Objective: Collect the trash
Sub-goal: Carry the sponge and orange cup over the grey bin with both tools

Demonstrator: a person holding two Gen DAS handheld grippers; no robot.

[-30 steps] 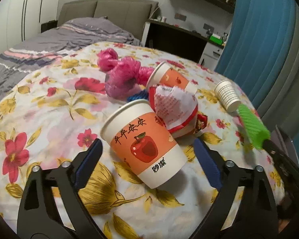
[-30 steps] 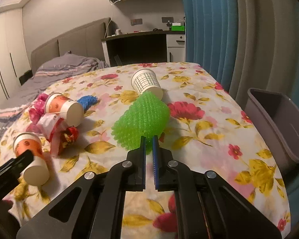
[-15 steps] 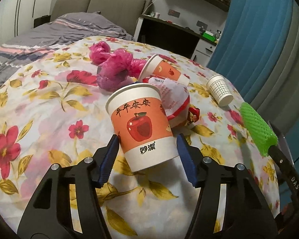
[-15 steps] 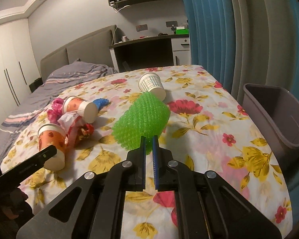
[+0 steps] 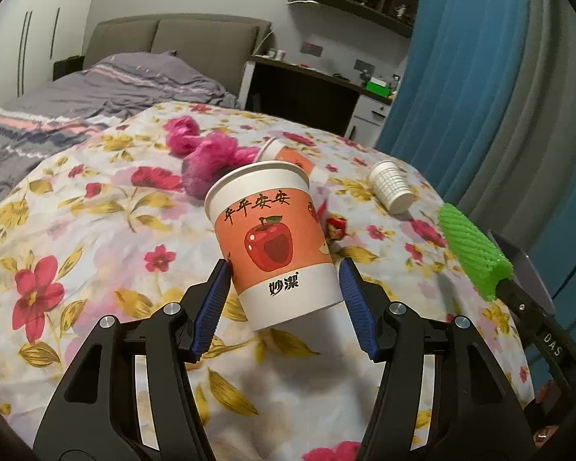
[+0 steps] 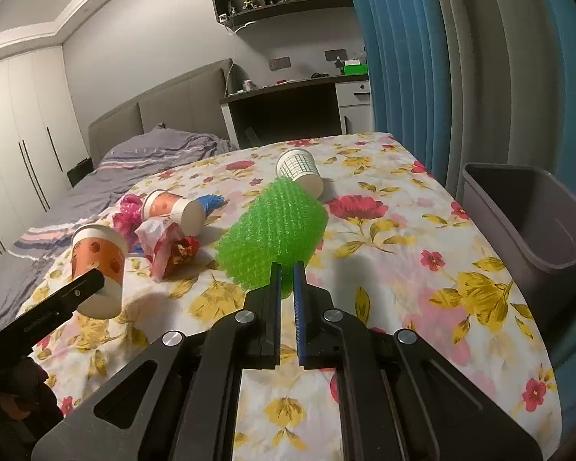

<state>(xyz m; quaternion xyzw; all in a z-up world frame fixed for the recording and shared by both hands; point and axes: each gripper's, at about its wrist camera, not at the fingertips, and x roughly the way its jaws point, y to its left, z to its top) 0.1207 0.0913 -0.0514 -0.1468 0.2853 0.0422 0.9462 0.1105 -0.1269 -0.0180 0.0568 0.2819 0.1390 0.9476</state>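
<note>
Left wrist view.
- Left claw [image 5: 284,288]: blue pads pressed on either side of the apple-print paper cup [image 5: 272,246], near its white base; cup held clear of the bed, slightly tilted, mouth up.
- Bed [image 5: 96,230]: flowered cover carrying the remaining litter.
- Pink plastic bag [image 5: 211,153]: crumpled, behind the held cup.
- Second orange cup [image 5: 288,155]: on its side, mostly hidden behind the held cup's rim.
- Grid-print cup [image 5: 389,186]: on its side, further right, apart from the pile.
- Green foam net [image 5: 476,253]: at the right edge, carried at the tip of the right claw's black fingers.

Right wrist view.
- Right claw [image 6: 286,280]: jaws all but closed, pinching the near edge of the green foam net [image 6: 272,234], which stands up off the cover.
- Grey bin [image 6: 533,223]: open, beside the bed's right edge.
- Grid-print cup [image 6: 299,171]: lying just behind the net.
- Second orange cup [image 6: 172,209]: on its side; a blue scrap [image 6: 211,201] behind it.
- Red-and-white wrapper [image 6: 165,246]: crumpled, in front of that cup.
- Pink plastic bag [image 6: 126,211]: left of the wrapper.
- Apple-print paper cup [image 6: 98,265]: at far left, gripped by the left claw [image 6: 92,284] above the cover.
</note>
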